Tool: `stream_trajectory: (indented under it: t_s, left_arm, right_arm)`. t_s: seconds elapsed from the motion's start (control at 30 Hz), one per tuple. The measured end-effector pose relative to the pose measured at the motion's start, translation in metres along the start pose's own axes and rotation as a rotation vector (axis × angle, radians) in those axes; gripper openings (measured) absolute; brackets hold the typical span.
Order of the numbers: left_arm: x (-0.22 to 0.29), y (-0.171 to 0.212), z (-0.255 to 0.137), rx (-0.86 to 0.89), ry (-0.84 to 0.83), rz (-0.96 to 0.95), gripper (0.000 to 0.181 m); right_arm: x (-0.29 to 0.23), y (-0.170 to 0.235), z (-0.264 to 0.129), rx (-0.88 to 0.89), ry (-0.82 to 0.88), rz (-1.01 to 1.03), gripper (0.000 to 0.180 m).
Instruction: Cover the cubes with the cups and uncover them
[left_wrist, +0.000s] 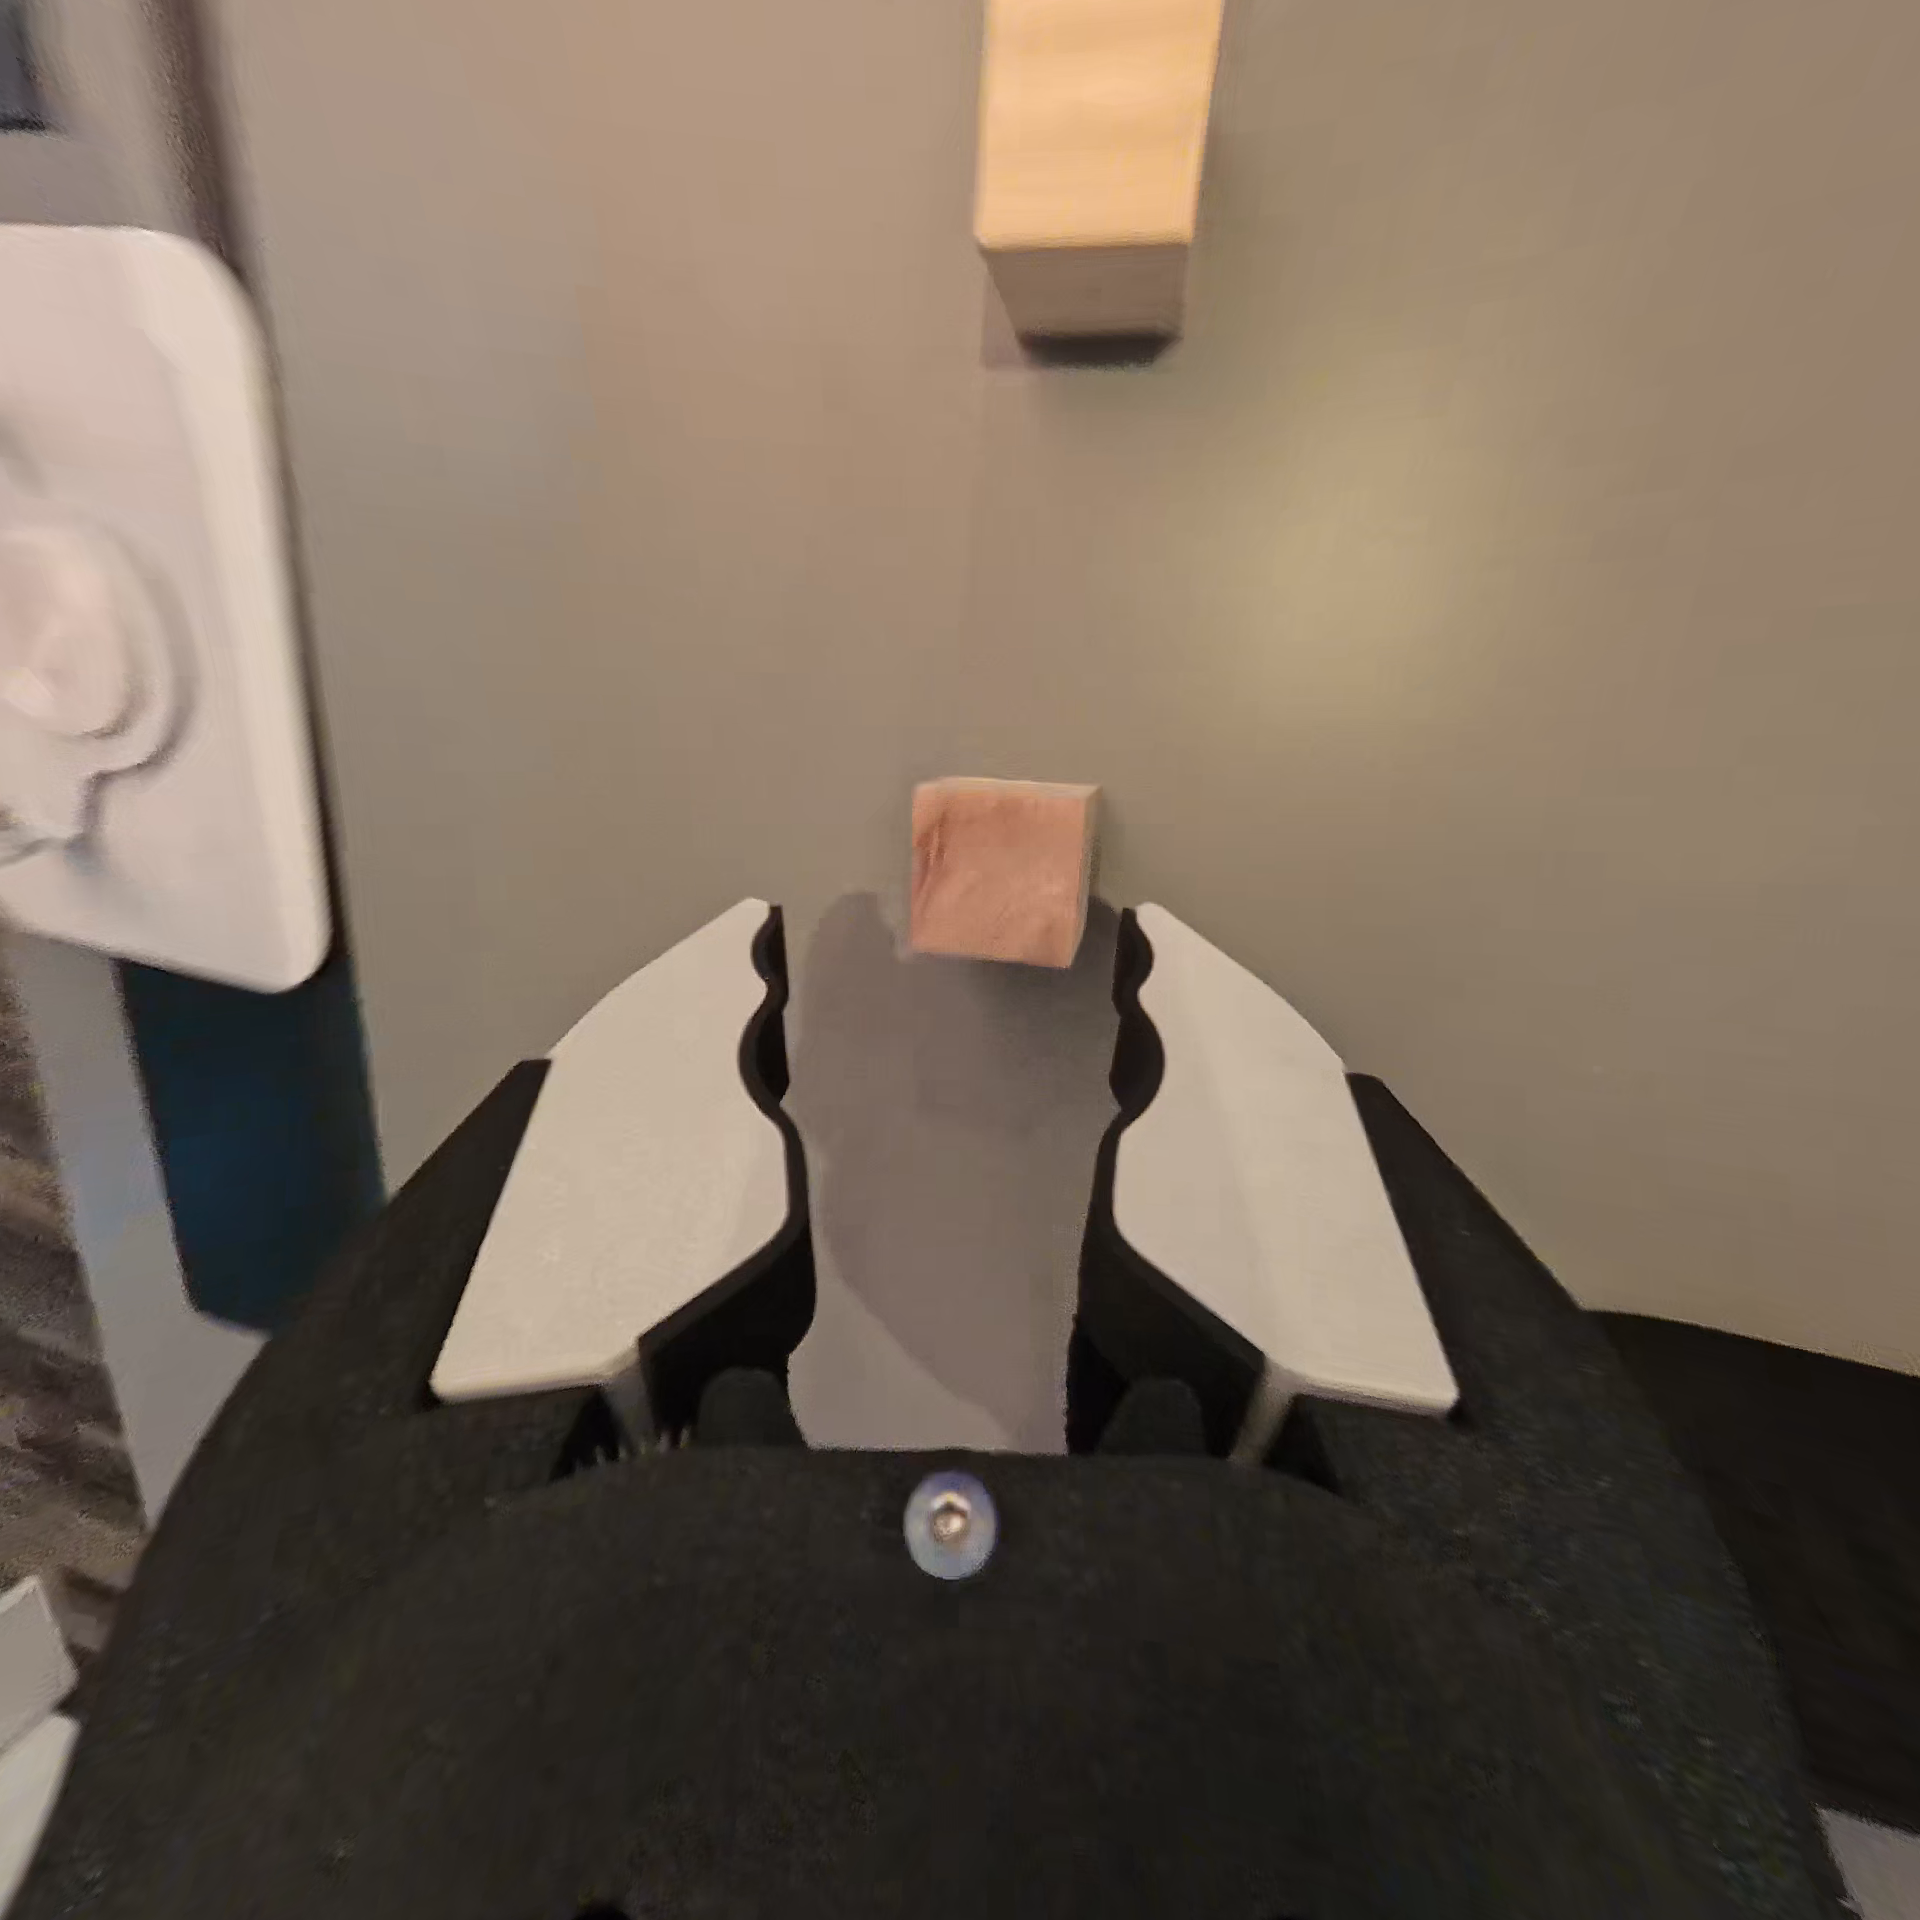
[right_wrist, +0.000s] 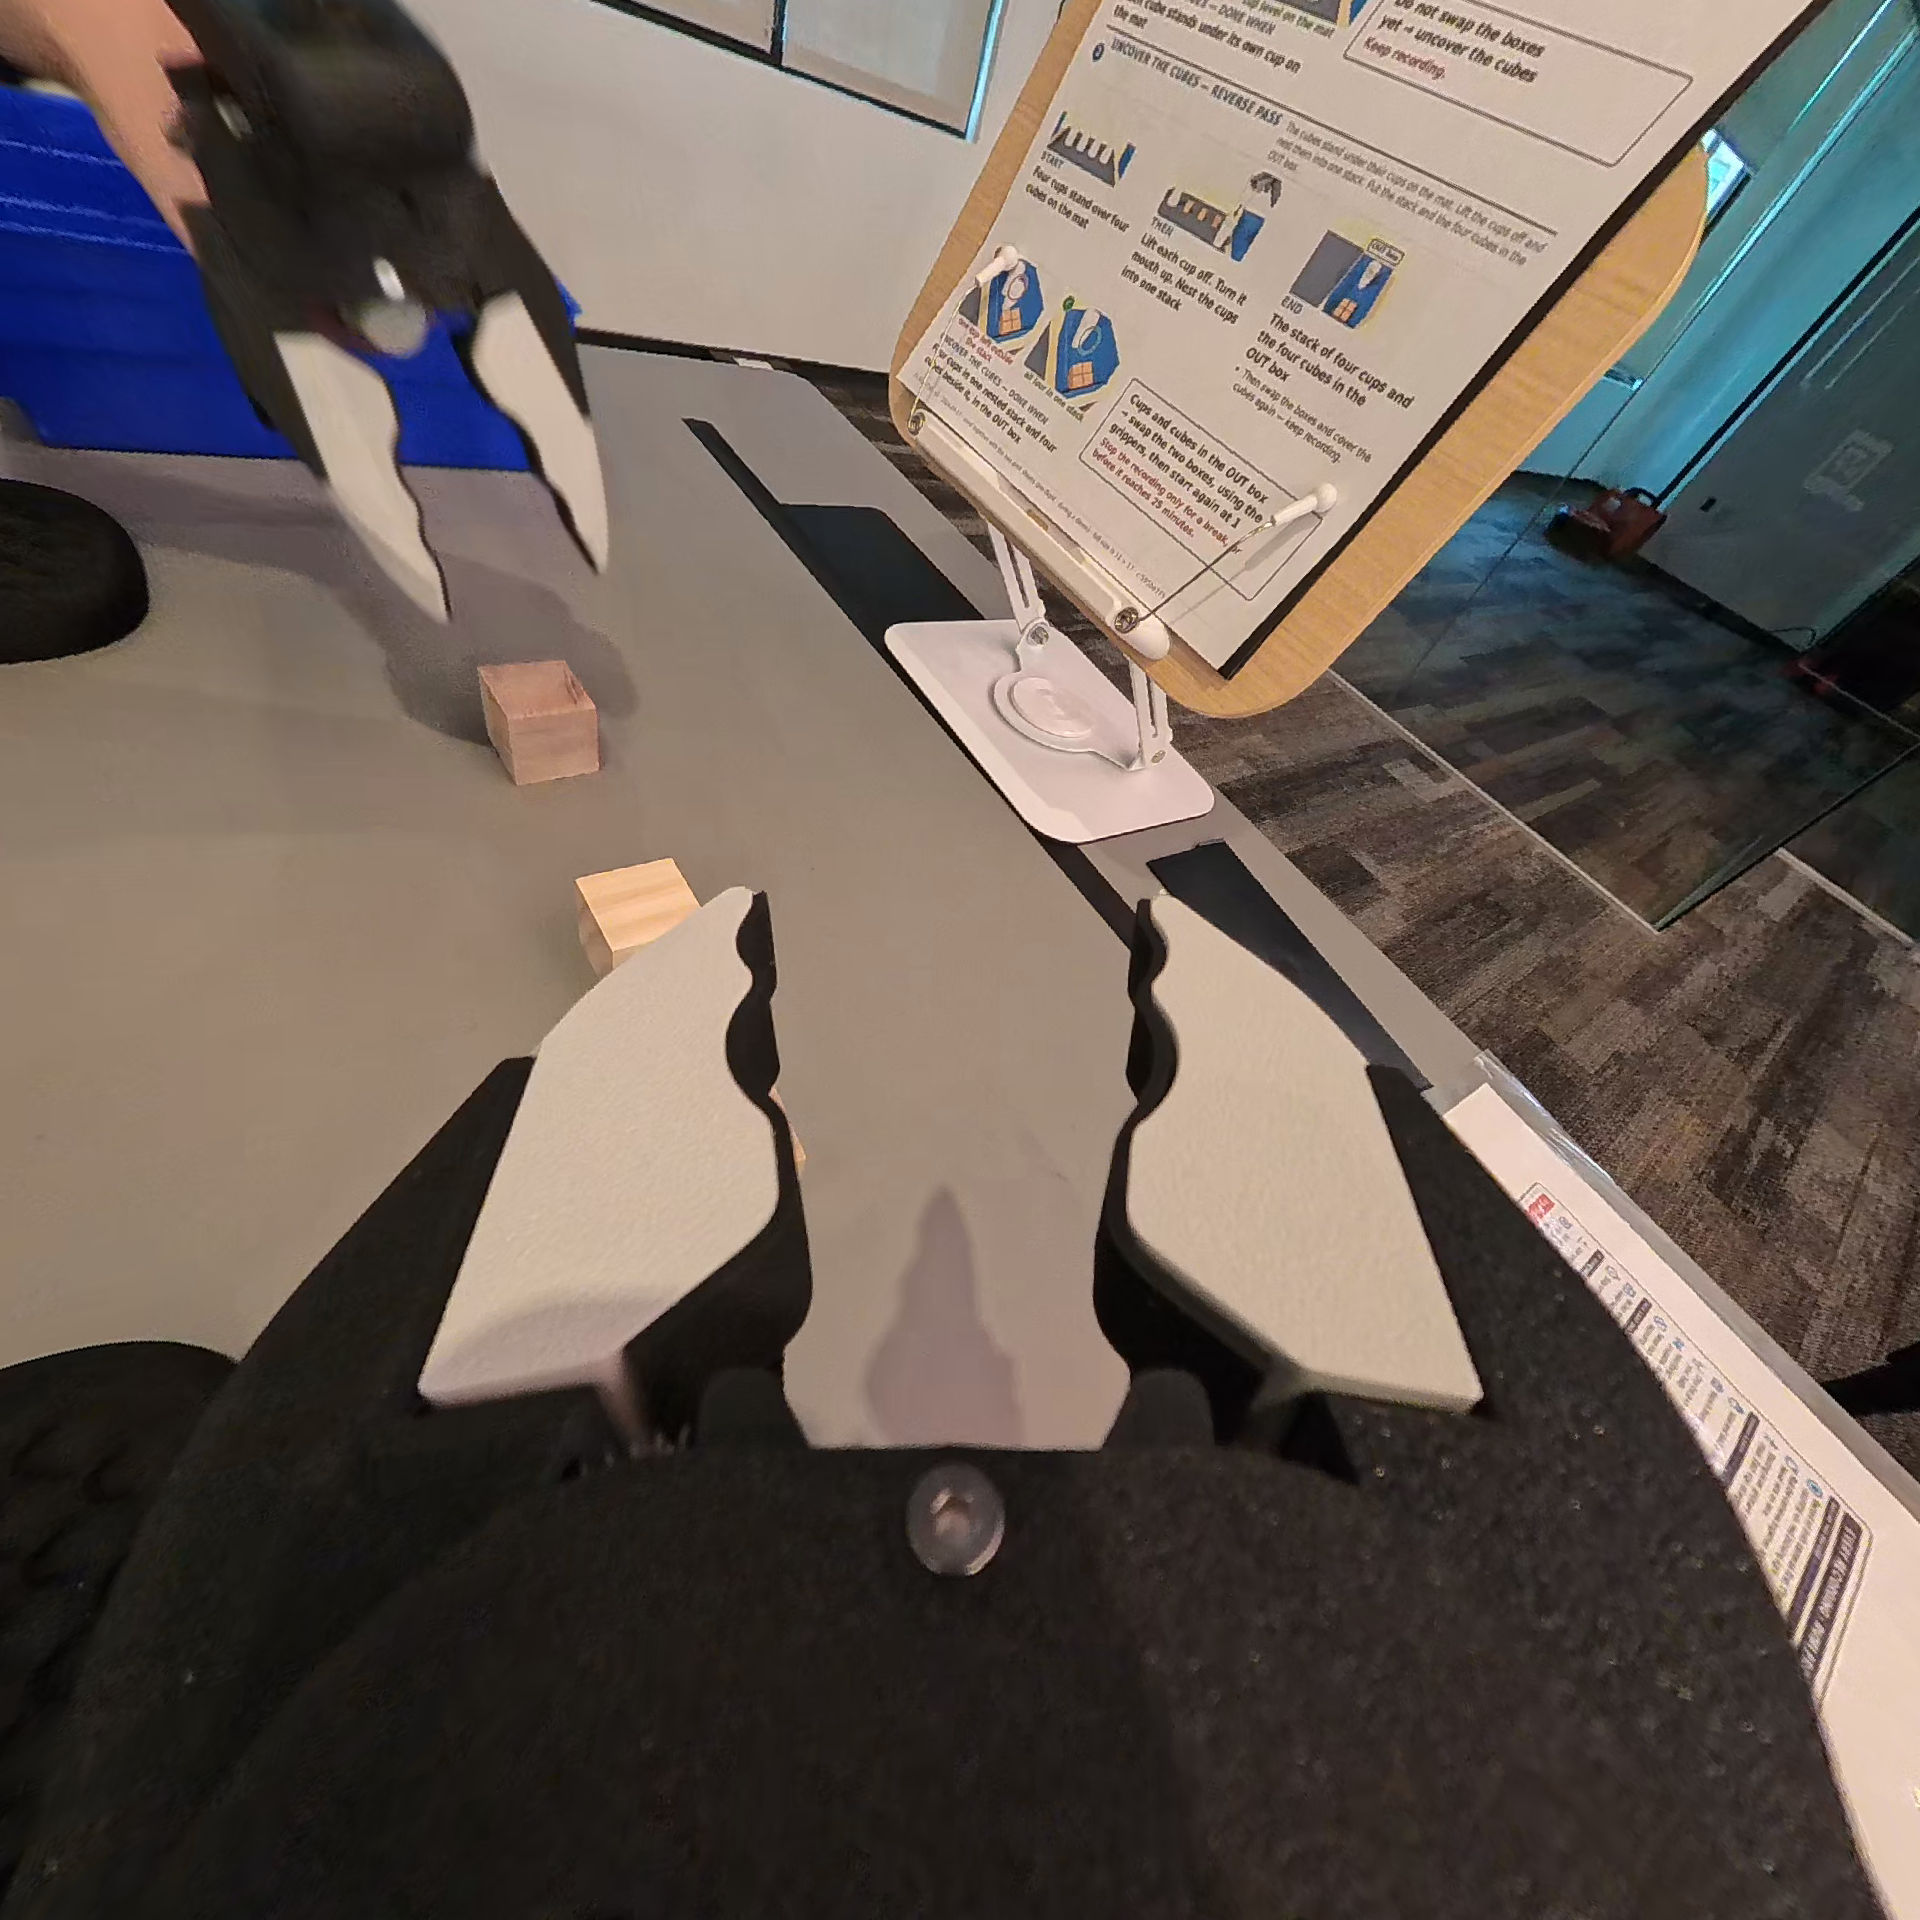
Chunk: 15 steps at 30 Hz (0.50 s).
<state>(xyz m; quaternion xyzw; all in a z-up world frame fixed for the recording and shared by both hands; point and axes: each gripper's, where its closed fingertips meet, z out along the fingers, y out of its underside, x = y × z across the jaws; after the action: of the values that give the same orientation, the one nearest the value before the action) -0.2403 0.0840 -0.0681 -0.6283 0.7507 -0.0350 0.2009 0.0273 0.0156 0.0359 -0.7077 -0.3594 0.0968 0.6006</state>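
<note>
My left gripper (left_wrist: 948, 925) hangs spread over the grey mat (left_wrist: 1455, 727), pointing down at the reddish wooden cube (left_wrist: 1000, 881), which sits just past my fingertips with bare mat on every side. Beyond that cube the pale cube (left_wrist: 1091, 177) stands well apart, and the strip of mat between them is open. To the cube's left, the white base of the document stand (left_wrist: 156, 582) blocks the mat's edge. My right gripper (right_wrist: 951, 914) is also spread, with only bare mat between its fingers. The pale cube (right_wrist: 634, 909) lies just beside its left finger (right_wrist: 644, 1091), partly hidden behind it. The tilted instruction board (right_wrist: 1351, 343) overhangs the far right side.
</note>
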Motion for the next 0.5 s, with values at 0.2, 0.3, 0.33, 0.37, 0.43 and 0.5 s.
stream_trajectory:
  t_s: [0.2, 0.3, 0.33, 0.37, 0.43, 0.5]
  left_arm:
    - [-0.039, 0.051, -0.141, 0.173, -0.443, -0.291, 0.059]
    - [-0.047, 0.127, -0.207, 0.146, -0.709, -0.478, 0.052]
    - [-0.043, 0.153, -0.224, 0.149, -0.764, -0.558, 0.049]
    - [-0.037, 0.179, -0.235, 0.15, -0.786, -0.644, 0.047]
    - [-0.015, 0.231, -0.238, 0.095, -0.747, -0.808, 0.047]
    - [0.011, 0.277, -0.225, -0.011, -0.662, -0.935, 0.052]
  right_arm:
    - [0.001, -0.003, -0.003, 0.023, 0.006, 0.003, 0.065]
    - [0.001, -0.004, -0.002, 0.024, 0.006, 0.003, 0.065]
    - [0.001, -0.003, -0.002, 0.02, 0.006, 0.002, 0.065]
    - [0.001, -0.003, 0.0, 0.016, 0.004, 0.001, 0.065]
    - [-0.001, -0.003, 0.003, 0.01, -0.003, 0.001, 0.065]
    - [-0.003, -0.002, 0.007, 0.0, -0.012, -0.003, 0.065]
